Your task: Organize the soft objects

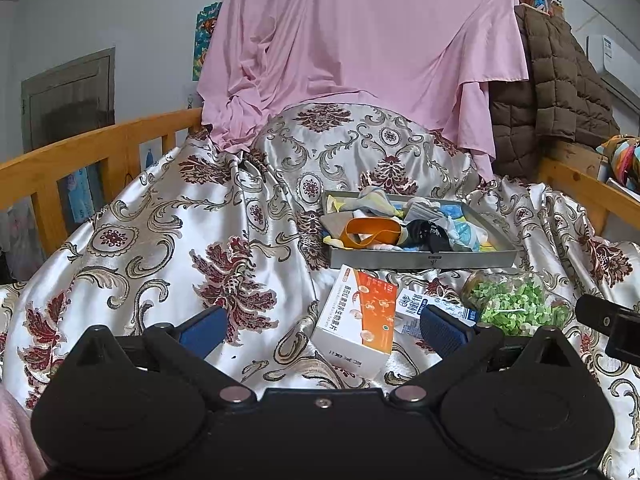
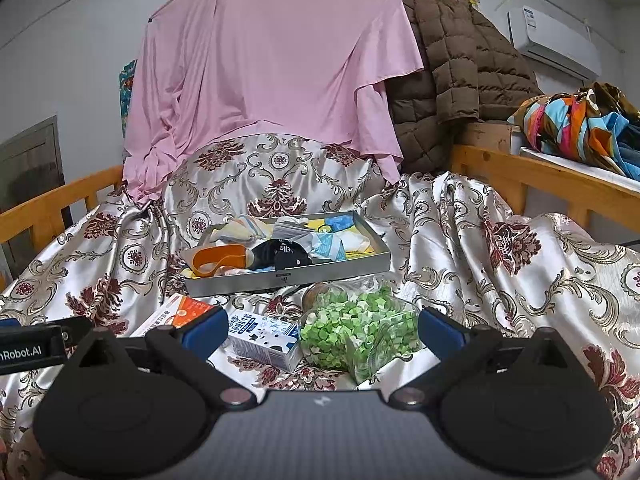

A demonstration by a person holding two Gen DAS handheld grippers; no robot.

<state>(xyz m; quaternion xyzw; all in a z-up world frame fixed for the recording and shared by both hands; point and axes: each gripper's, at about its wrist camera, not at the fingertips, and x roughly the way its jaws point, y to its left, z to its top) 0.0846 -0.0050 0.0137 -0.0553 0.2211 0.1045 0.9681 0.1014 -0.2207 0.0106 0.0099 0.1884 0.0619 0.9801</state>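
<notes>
A grey metal tray (image 1: 420, 258) (image 2: 288, 278) rests on the patterned bedspread. It holds soft items: an orange band (image 1: 370, 232) (image 2: 218, 258), a black cloth (image 1: 430, 234) (image 2: 286, 256), socks and face masks. In front of the tray lie an orange-and-white box (image 1: 356, 324) (image 2: 176, 314), a small milk carton (image 1: 416, 312) (image 2: 266, 338) and a clear bag of green pieces (image 1: 516, 304) (image 2: 356, 328). My left gripper (image 1: 324, 328) is open over the box. My right gripper (image 2: 322, 330) is open around the carton and the bag. Neither holds anything.
A pink sheet (image 1: 360, 40) (image 2: 264, 60) hangs behind the bed, with a brown quilted jacket (image 1: 560, 80) (image 2: 452, 72) beside it. Wooden bed rails (image 1: 80, 152) (image 2: 540, 176) run along both sides. Colourful cloth (image 2: 580, 124) is piled on a ledge at right.
</notes>
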